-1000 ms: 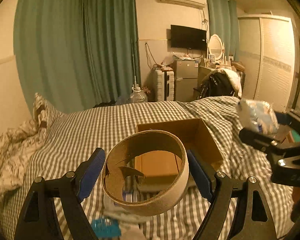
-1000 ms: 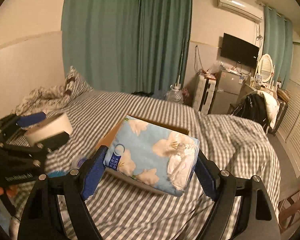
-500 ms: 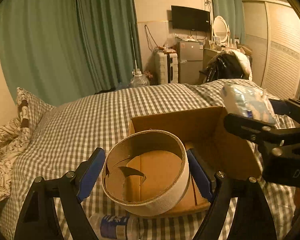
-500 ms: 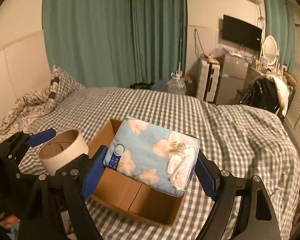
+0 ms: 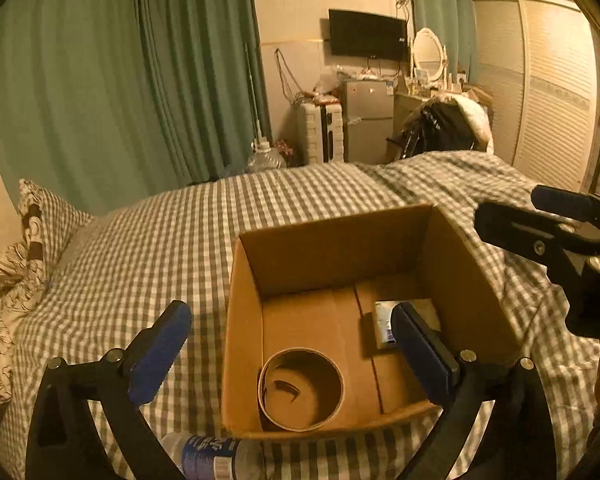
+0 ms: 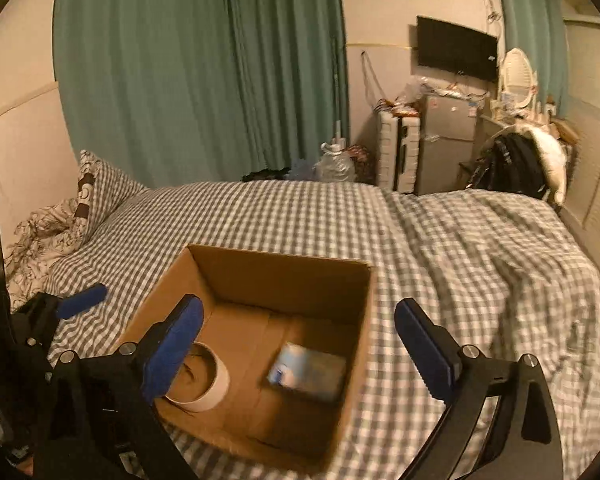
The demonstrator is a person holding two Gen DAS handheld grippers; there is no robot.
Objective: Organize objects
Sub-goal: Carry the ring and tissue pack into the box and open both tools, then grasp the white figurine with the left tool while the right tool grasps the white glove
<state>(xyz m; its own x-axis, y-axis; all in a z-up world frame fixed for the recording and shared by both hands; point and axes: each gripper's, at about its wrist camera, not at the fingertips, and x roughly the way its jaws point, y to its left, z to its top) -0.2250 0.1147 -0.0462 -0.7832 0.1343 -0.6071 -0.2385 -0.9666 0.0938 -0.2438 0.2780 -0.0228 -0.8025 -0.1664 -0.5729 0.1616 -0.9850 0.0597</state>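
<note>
Both my claws now gape empty: left gripper (image 5: 290, 344), right gripper (image 6: 300, 344); tape roll (image 5: 301, 390) and tissue pack (image 6: 306, 370) just dropped into cardboard box (image 5: 340, 240); bottle (image 5: 216, 458) remains outside.

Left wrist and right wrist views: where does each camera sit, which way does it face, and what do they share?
Left wrist: on the left gripper, looking along its open fingers down into the cardboard box; the right gripper shows at right.
Right wrist: on the right gripper, facing the same box; the left gripper shows at left.
Shared: box, tape roll, blue packet, checked bed.
</note>
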